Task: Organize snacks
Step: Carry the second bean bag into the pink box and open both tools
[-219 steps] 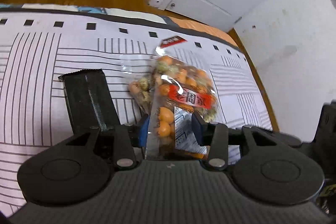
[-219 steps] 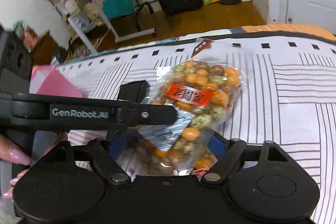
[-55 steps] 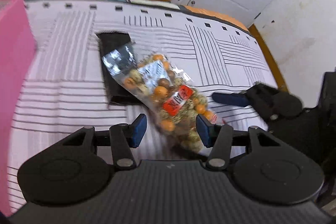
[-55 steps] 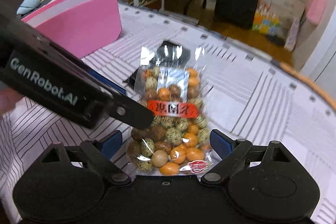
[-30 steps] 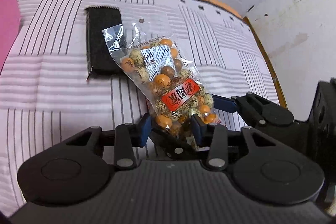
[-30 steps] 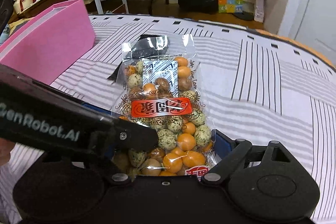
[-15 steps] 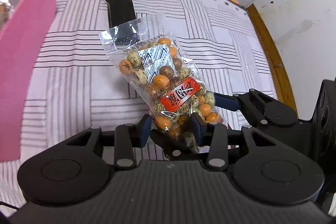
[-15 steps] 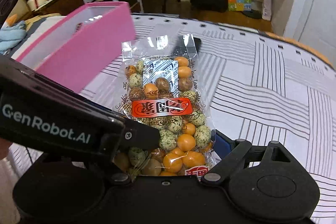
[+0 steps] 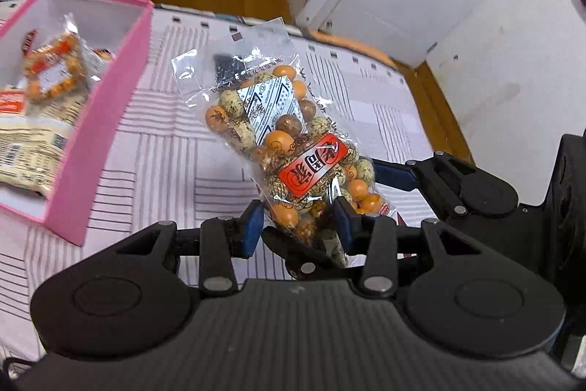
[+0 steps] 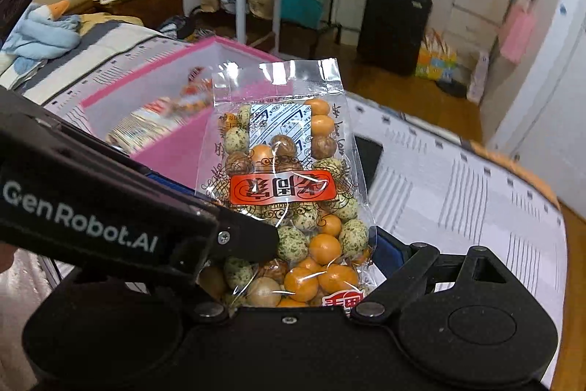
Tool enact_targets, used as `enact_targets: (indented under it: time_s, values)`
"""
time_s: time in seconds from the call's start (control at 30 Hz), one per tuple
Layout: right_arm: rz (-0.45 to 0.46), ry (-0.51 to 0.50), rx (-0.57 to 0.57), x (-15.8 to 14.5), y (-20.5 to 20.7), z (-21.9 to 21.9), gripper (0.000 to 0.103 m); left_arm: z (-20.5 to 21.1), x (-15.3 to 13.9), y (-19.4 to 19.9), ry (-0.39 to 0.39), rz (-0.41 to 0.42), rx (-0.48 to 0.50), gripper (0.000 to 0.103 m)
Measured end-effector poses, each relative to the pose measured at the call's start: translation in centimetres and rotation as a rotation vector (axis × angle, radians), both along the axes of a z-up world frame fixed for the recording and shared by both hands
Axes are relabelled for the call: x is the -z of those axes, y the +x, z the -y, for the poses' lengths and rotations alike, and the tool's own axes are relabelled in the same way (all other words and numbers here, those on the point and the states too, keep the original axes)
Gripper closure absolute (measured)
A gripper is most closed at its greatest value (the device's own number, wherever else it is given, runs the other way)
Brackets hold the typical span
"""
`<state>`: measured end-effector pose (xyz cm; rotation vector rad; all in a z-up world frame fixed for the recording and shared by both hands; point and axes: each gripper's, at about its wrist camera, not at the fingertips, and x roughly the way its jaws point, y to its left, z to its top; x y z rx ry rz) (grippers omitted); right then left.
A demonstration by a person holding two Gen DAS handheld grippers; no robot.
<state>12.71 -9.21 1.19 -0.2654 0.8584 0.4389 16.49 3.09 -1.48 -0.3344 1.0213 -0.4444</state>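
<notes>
Both grippers share the snack bag (image 9: pixel 293 149), lifted off the bed: left gripper (image 9: pixel 298 226) jaws pinch narrow, right gripper (image 10: pixel 293 281) jaws wide across it. Pink box (image 9: pixel 106 120) at nine o'clock; uneven pulling might tear the film.

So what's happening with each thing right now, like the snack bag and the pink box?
Snack bag: sealed, full, lifted off the bed, tilted.
Left gripper: fingers shut on the snack bag's bottom end.
Right gripper: fingers wide, on either side of the bag's bottom; grip unclear.
Pink box: open, snack packets already inside.
Black packet: lying flat on the bedspread.
</notes>
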Motion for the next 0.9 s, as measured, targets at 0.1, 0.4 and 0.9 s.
enact_targets:
  time_s: [0.1,0.4,0.9]
  values:
    - [0.022,0.007,-0.049,-1.1,0.4,-1.9,0.011,-2.0,-1.2,-0.5,0.002,0.030,-0.042,0.063]
    - [0.017,0.042,-0.190,-0.4,4.0,-9.4,0.011,-9.7,-1.1,0.7,0.037,0.049,-0.197,0.063]
    - [-0.037,0.083,-0.350,4.6,9.4,-19.4,0.009,-19.3,4.0,5.0,0.107,-0.049,-0.416,0.060]
